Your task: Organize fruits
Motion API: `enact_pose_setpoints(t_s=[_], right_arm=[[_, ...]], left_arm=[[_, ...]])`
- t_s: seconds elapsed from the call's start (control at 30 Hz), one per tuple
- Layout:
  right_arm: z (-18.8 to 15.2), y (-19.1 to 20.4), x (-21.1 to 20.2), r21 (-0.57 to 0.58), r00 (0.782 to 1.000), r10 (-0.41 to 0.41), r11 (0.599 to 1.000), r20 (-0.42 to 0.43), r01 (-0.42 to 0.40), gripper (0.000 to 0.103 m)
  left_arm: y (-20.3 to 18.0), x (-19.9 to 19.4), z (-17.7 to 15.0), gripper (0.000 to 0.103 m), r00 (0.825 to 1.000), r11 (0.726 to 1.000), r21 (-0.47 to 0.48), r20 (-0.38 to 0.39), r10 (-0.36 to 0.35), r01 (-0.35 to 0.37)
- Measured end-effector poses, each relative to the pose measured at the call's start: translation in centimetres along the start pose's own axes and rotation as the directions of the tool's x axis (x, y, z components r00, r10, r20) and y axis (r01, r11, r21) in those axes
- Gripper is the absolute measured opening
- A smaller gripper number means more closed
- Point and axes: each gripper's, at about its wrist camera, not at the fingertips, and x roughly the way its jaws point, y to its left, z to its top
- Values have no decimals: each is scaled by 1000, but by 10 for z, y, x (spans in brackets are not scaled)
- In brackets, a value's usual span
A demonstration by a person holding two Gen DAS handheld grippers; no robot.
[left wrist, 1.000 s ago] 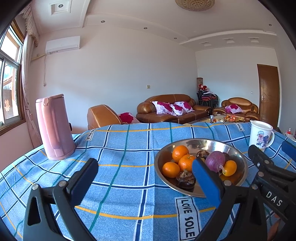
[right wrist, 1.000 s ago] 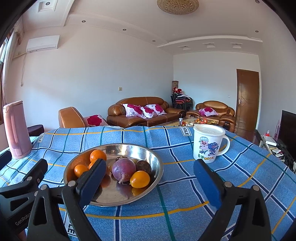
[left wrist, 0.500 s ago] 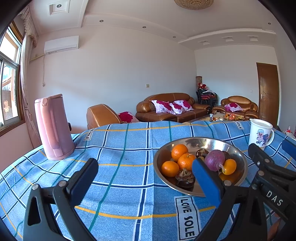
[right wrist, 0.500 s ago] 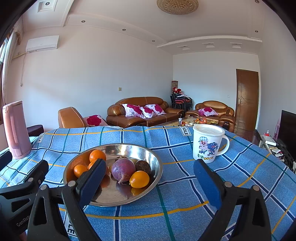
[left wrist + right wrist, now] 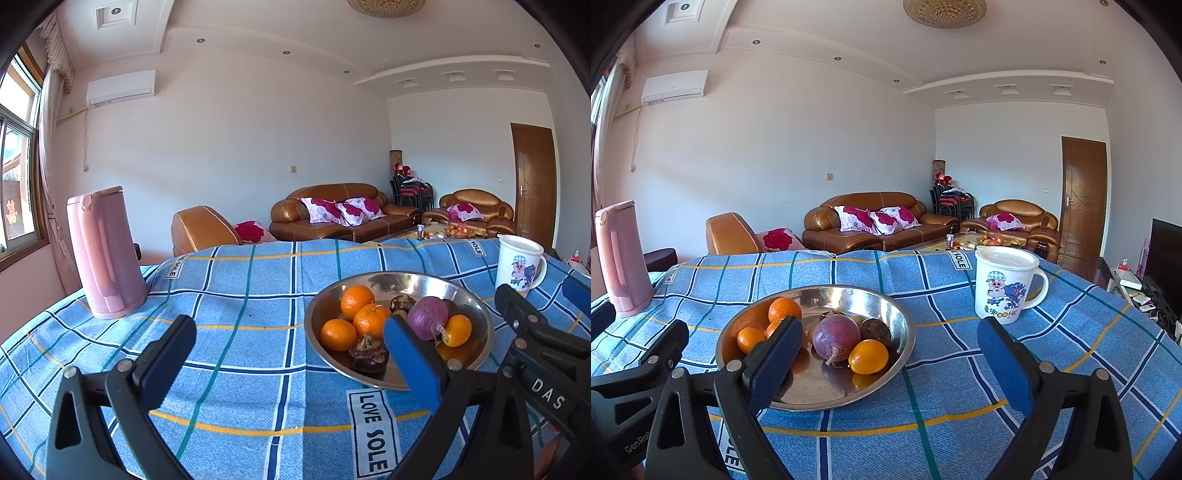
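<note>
Change since a second ago: almost nothing; both views hold nearly the same framing, bowl and fruit unmoved.
Kettle: pink kettle [image 5: 105,254] stands upright at 9 o'clock on the table [image 5: 240,280], well apart from the fruit.
Left hand-held gripper [image 5: 290,338]: jaws spread wide and empty, above the checked cloth just left of the bowl.
Bowl: steel bowl [image 5: 901,321] sits mid-table; all visible fruit lies inside it.
Fruit: oranges [image 5: 364,312] cluster at the bowl's 9 o'clock; dark mangosteen [image 5: 367,356] at 6 o'clock; purple bulb [image 5: 836,338] at centre, small orange [image 5: 868,356] touching it at 4 o'clock.
Right hand-held gripper [image 5: 890,349]: jaws wide apart, holding nothing, facing the bowl's right half.
Mug: cartoon mug [image 5: 1003,286] upright at 2 o'clock, apart from the bowl.
Stage: fits sorting about to start or fruit already gathered.
Handling: round fruit rolls; any grasp should centre the pads and squeeze gently.
</note>
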Motion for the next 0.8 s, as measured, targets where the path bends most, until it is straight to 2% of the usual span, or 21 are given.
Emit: enact_pose_setpoints(t_s=[0.67,0.8], right_arm=[[0,-1,-1,1,1000,-2,1000,0,2,97],[0,-3,-1,4,1000,-4,1000,-2,4,97]], left_arm=[[0,3,-3,103,1000,1000,0,-13,7,-7],[2,5,-4,103,1000,1000,-8,-18,-17,17]])
